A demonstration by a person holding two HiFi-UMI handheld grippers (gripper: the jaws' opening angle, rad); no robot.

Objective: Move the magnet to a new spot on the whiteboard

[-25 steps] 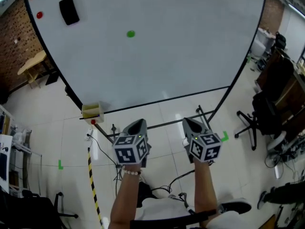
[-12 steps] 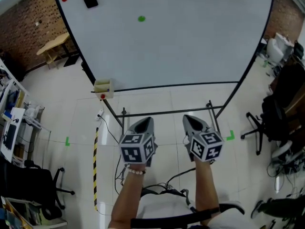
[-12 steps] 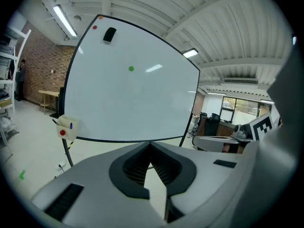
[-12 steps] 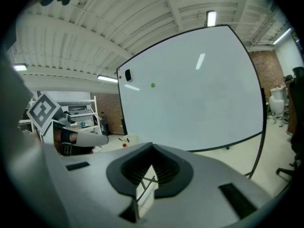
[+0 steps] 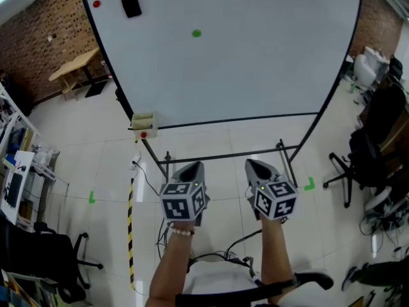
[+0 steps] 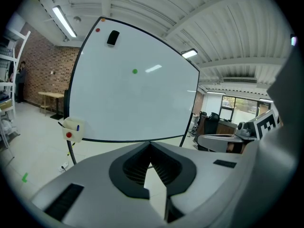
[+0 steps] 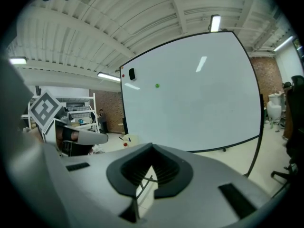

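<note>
The whiteboard (image 5: 255, 62) fills the upper middle of the head view, standing on a black frame over a pale tiled floor (image 5: 77, 146). The green magnet (image 5: 196, 33) sits on the board toward its upper left, well apart from both grippers. Further up in the board's top left corner are a black eraser (image 5: 131, 2) and, left of it, a small red magnet (image 5: 96, 4). A pale tray (image 5: 144, 119) hangs at the board's lower left corner with a red dot on its front. In the lower middle of the frame the left gripper (image 5: 193, 166) and the right gripper (image 5: 254, 165) are held side by side, apart from each other, both pointing up the frame at the board's stand and touching nothing. In the left gripper view the left gripper (image 6: 150, 144) has its jaws closed tip to tip with nothing between them, and the green magnet (image 6: 135, 71) shows far ahead on the whiteboard (image 6: 133, 108), above the jaws. In the right gripper view the right gripper (image 7: 152, 146) likewise has its jaws closed and empty, with the green magnet (image 7: 157, 85) on the whiteboard (image 7: 204, 103) above and ahead. A yellow-and-black striped tape (image 5: 130, 222) runs down the floor at lower left.
</note>
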